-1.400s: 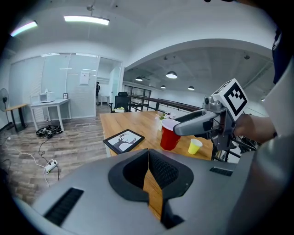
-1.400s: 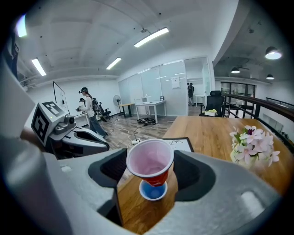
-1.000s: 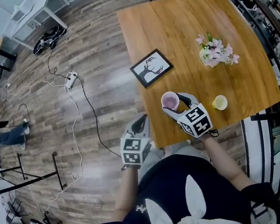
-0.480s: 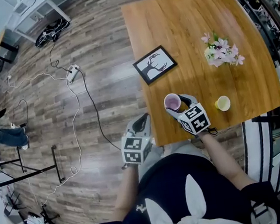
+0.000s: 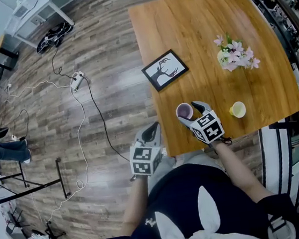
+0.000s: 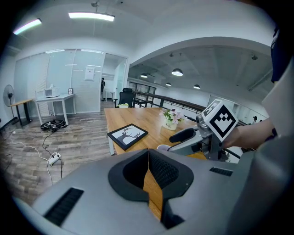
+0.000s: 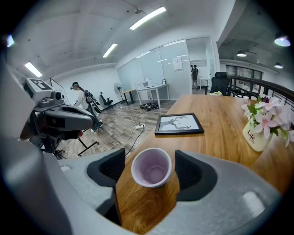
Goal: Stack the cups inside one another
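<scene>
Right gripper view shows the purple cup [image 7: 151,168] upright between your right claw's [image 7: 150,165] wide jaws, neither pad touching it.

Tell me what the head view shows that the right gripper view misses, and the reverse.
Only the head view: the yellow cup, standing apart on the table. Only the right gripper view: the jaws apart, a gap on each side of the purple cup. Both: purple cup, picture frame, flowers.
</scene>
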Demonstrator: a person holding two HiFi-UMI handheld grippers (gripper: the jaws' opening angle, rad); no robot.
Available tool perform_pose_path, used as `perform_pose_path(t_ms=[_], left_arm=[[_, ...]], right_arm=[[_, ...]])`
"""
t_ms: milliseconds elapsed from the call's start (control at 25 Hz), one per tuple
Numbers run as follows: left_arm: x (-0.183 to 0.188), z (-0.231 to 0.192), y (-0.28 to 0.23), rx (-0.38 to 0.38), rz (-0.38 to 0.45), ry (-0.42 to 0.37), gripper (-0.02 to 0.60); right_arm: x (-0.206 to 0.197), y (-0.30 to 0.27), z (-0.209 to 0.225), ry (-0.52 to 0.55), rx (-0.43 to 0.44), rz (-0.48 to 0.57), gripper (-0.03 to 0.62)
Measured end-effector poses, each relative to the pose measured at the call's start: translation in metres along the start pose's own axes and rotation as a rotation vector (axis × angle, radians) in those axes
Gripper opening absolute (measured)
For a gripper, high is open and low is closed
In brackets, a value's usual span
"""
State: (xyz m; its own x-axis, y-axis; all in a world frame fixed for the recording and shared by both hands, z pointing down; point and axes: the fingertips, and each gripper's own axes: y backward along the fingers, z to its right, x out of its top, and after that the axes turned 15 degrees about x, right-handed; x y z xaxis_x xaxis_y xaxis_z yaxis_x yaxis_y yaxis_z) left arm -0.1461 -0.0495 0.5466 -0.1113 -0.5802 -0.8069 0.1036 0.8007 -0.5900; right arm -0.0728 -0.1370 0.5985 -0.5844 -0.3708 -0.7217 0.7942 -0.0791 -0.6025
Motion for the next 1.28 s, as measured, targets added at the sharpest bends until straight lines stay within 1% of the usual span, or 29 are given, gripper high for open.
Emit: perform_pose_path(t_ms=[240, 800, 1040, 1280], left_arm=[[0.007, 0.005, -0.002, -0.033, 0.012, -0.02, 0.02], [0.013, 0.015, 0.001, -0.092, 0.034, -0.055, 0.02], [0.011, 0.021, 0.005, -0.115, 0.029, -0.066, 0.02], [0.01, 0.03, 0.003, -0.143, 0.024, -0.087, 0.02]], right_arm=[[0.006, 0.01, -0.002, -0.012, -0.024, 0.03, 0.337], [0.035, 0.058, -0.008, -0.005, -0.129, 0.183, 0.336], [0.035, 0.073, -0.012, -0.009, -0.166, 0.213, 0.333], [0.024, 0.09, -0.003, -0.034, -0.217, 0.231, 0.333]])
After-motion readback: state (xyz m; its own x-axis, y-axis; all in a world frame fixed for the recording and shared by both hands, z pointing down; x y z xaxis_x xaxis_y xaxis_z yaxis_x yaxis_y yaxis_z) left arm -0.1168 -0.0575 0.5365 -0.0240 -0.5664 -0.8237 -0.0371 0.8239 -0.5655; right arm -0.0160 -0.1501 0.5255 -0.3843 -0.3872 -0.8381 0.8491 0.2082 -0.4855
